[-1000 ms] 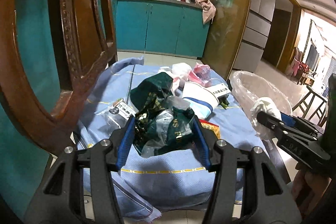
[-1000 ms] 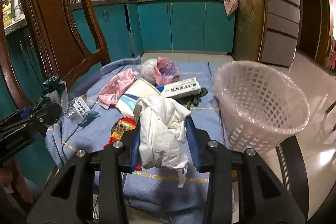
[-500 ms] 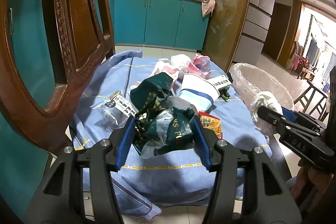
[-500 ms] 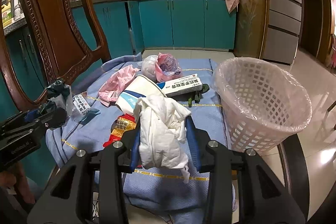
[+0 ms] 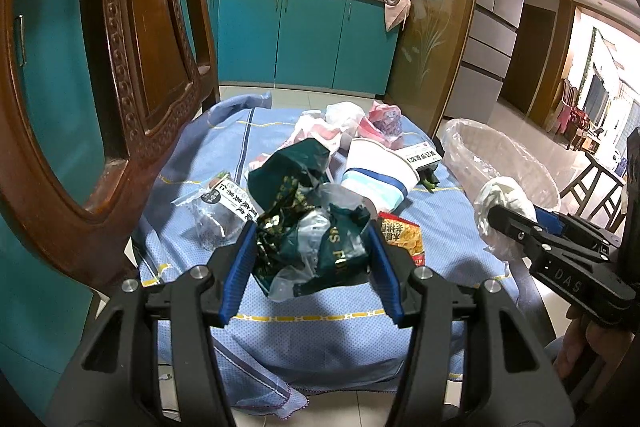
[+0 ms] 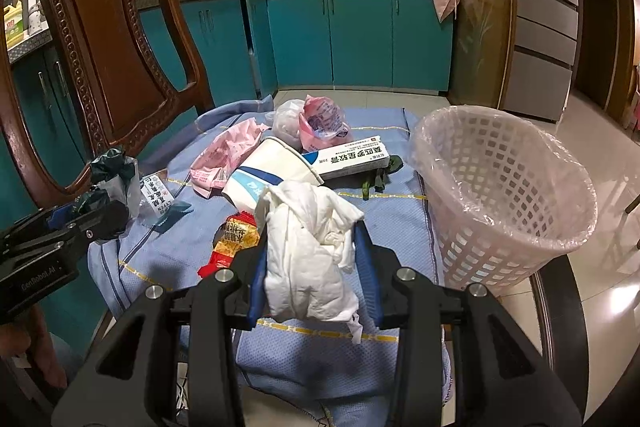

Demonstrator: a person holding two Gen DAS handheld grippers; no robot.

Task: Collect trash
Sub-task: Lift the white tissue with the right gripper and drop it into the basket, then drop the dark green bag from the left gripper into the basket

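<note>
Trash is gripped in both claws above the cloth-covered bench (image 5: 320,331).
A crumpled dark green wrapper (image 5: 316,239) is clamped between the blue pads of the left claw (image 5: 314,267), and a wad of white tissue (image 6: 308,251) is clamped between the pads of the right claw (image 6: 314,267). Ahead of the left claw, a paper cup (image 5: 376,179) lies on its side, with a clear labelled packet (image 5: 218,205) to the left and a red and yellow snack packet (image 5: 402,237) just right of the claw tip. Beyond the right claw, a long white box (image 6: 346,157) and pink bags (image 6: 320,121) are seen on the cloth. To the right of that claw, a lined white basket (image 6: 508,195) stands upright at the bench edge.
</note>
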